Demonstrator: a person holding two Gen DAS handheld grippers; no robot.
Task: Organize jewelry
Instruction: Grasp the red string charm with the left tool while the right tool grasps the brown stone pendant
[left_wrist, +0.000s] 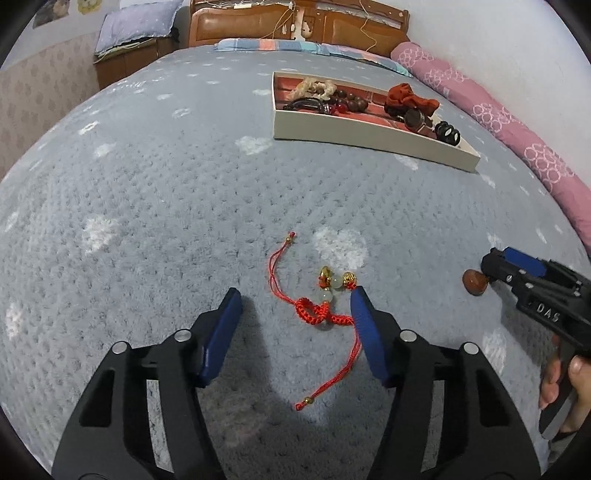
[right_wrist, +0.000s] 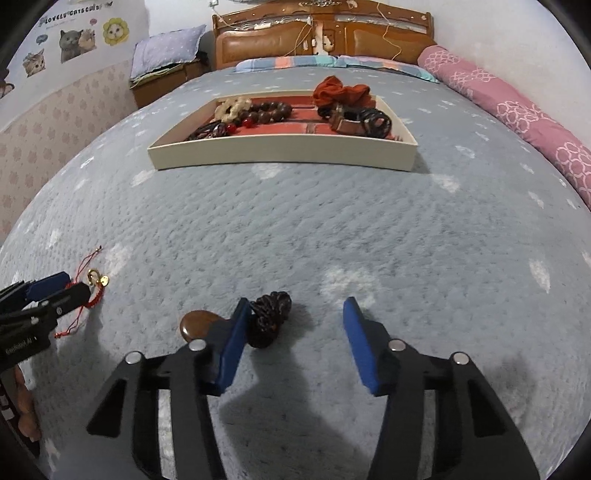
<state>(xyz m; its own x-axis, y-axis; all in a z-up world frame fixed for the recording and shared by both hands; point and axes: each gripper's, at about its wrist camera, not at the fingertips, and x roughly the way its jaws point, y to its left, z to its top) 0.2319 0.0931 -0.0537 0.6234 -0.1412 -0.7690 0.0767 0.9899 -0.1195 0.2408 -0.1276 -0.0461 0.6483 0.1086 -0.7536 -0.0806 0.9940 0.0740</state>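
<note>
Red braided cord bracelet (left_wrist: 325, 314) with pale jade and gold beads lies on the grey-blue bed blanket (left_wrist: 166, 206), between the spread blue pads of the left claw (left_wrist: 295, 314); its right pad touches the cord, nothing clamped yet, likely lined up to pinch the knot. Right claw (right_wrist: 293, 323) is also released, straddling a dark braided cord bundle (right_wrist: 269, 317) that touches its left pad; the brown pendant stone (right_wrist: 197, 325) sits just outside that pad. White tray (right_wrist: 280, 151) lies well apart up the bed, already holding wooden bead bracelets (right_wrist: 266, 110), a red scrunchie (right_wrist: 340, 90) and other pieces, so probably the drop spot. Two loose pieces left.
</note>
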